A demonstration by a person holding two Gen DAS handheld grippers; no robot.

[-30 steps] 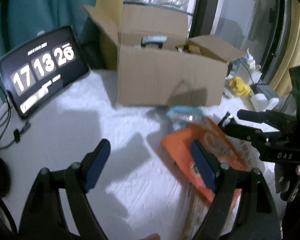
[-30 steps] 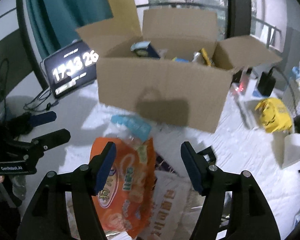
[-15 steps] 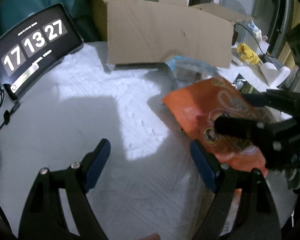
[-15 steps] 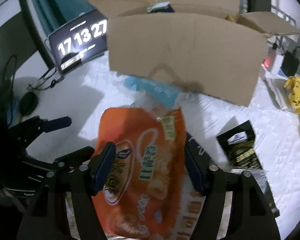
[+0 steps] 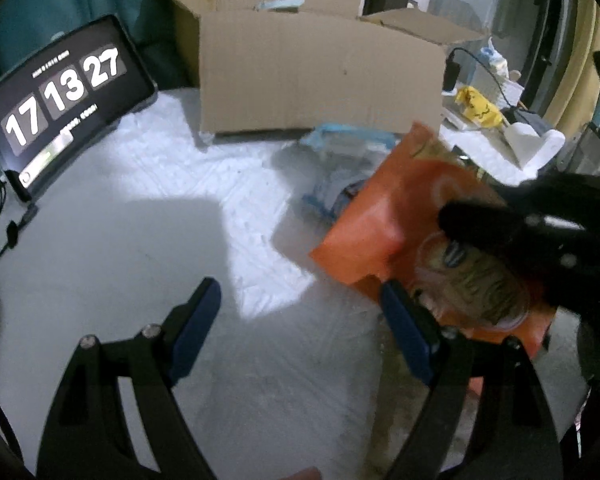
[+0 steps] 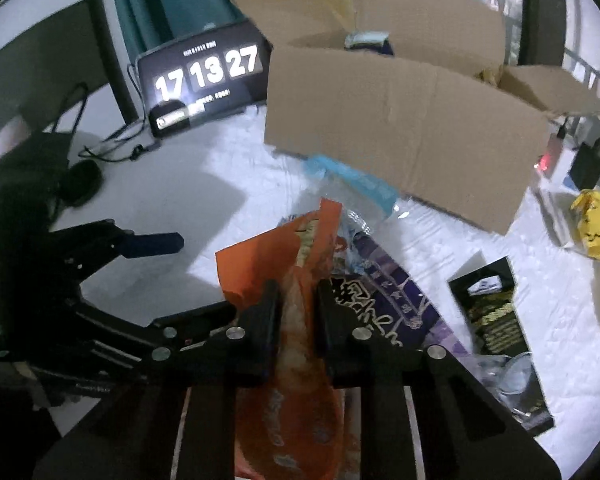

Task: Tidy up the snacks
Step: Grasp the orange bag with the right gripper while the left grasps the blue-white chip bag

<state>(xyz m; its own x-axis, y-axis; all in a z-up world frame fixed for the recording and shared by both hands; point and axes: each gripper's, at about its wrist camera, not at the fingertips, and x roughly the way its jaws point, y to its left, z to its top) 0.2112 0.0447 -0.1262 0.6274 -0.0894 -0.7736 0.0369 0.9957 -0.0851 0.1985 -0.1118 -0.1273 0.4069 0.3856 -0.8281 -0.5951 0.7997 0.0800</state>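
My right gripper (image 6: pixel 296 312) pinches the orange snack bag (image 6: pixel 288 280), tilted above the tabletop (image 5: pixel 160 208); my left gripper (image 5: pixel 300 320) hangs spread, holding nothing. The cardboard box (image 6: pixel 400 128) already holds a few items, I think. A purple packet (image 6: pixel 392 300) and a black packet (image 6: pixel 496 312) remain outside. Teal curtains and windows stand behind.

Glossy orange plastic snack bag (image 6: pixel 300 264), matt brown cardboard box (image 6: pixel 400 128), textured white tabletop (image 5: pixel 140 216).
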